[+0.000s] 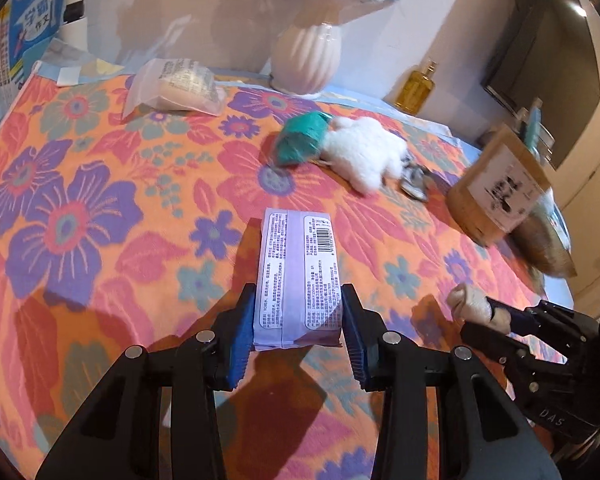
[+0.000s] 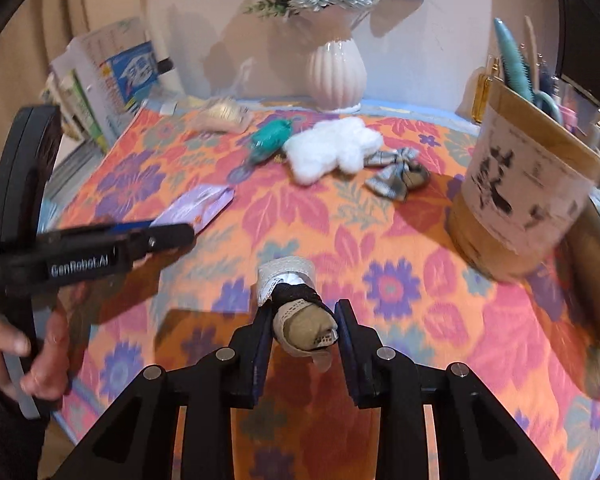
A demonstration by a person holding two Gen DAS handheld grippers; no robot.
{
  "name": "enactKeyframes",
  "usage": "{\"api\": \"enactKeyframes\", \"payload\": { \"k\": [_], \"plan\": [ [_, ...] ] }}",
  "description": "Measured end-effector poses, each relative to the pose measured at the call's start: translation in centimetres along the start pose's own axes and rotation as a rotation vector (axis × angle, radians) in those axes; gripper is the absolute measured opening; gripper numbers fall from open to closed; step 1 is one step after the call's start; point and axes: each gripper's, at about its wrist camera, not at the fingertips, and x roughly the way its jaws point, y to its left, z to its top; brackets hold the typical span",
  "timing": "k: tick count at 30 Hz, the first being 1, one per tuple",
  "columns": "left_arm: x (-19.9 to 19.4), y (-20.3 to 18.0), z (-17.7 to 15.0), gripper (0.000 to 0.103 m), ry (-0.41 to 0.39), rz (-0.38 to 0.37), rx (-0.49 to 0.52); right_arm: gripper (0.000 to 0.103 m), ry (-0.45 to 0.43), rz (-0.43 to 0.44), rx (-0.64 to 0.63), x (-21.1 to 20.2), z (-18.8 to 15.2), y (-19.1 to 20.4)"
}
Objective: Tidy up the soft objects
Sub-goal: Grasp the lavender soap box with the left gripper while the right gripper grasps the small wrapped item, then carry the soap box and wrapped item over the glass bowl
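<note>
Two grippers both grip: left gripper [image 1: 298, 322] clamps a lilac barcoded tissue pack [image 1: 297, 276]; right gripper [image 2: 303, 334], beside the "GenRobot.AI" lettering, pinches a beige lace-trimmed sock roll [image 2: 300, 312] above the floral blanket's [image 1: 99, 208] near edge; a brown labelled paper tub [image 2: 524, 204] stands at its right edge.

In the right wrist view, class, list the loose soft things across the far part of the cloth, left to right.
Clear bagged pack → teal bundle → white plush toy → grey checked bow.
</note>
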Motion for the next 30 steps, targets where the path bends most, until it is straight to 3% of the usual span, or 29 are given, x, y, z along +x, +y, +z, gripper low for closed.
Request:
{"api": "enactKeyframes", "payload": {
  "k": [2, 6, 8, 10, 14, 16, 17, 18, 19, 25, 30],
  "plan": [
    [-0.5, -0.8, -0.7, 0.037, 0.007, 0.001, 0.02, 0.033, 0.04, 0.01, 0.009, 0.2, -0.7, -0.3],
    [-1.7, -2.0, -2.1, 0.037, 0.018, -0.007, 0.06, 0.065, 0.042, 0.033, 0.041, 0.0, -1.8, -0.6],
    [-1.6, -2.4, -2.6, 0.039, 0.042, 0.009, 0.089, 0.068, 0.038, 0.069, 0.064, 0.0, -2.0, -0.8],
    [-1.3, -2.4, -2.9, 0.053, 0.05, 0.061, 0.091, 0.069, 0.034, 0.088, 0.094, 0.0, -2.0, -0.9],
    [-0.9, -2.6, -2.8, 0.053, 0.042, 0.069, 0.092, 0.07, 0.015, 0.079, 0.171, 0.5, -1.6, -0.8],
    [-0.6, -2.9, -2.7, 0.052, 0.037, 0.077, 0.107, 0.069, -0.007, 0.039, 0.178, 0.5, -1.6, -0.1],
    [-0.5, -3.1, -2.7, 0.04, 0.034, 0.085, 0.117, 0.056, -0.012, 0.03, 0.161, 0.5, -1.6, 0.3],
    [-0.5, -3.4, -2.8, 0.037, 0.033, 0.085, 0.127, 0.038, -0.01, 0.035, 0.138, 0.5, -1.6, 0.8],
    [-0.5, -3.5, -2.8, 0.036, 0.033, 0.074, 0.13, 0.033, -0.008, 0.04, 0.118, 0.5, -1.7, 1.2],
    [-2.3, -6.2, -2.6, 0.035, -0.017, 0.008, 0.155, 0.031, -0.095, 0.046, 0.076, -2.6, -1.6, 1.6],
    [-5.7, -11.3, -0.5, 0.035, -0.124, -0.061, 0.23, 0.031, -0.239, -0.037, 0.103, -8.6, -0.5, -1.3]
  ]
}}
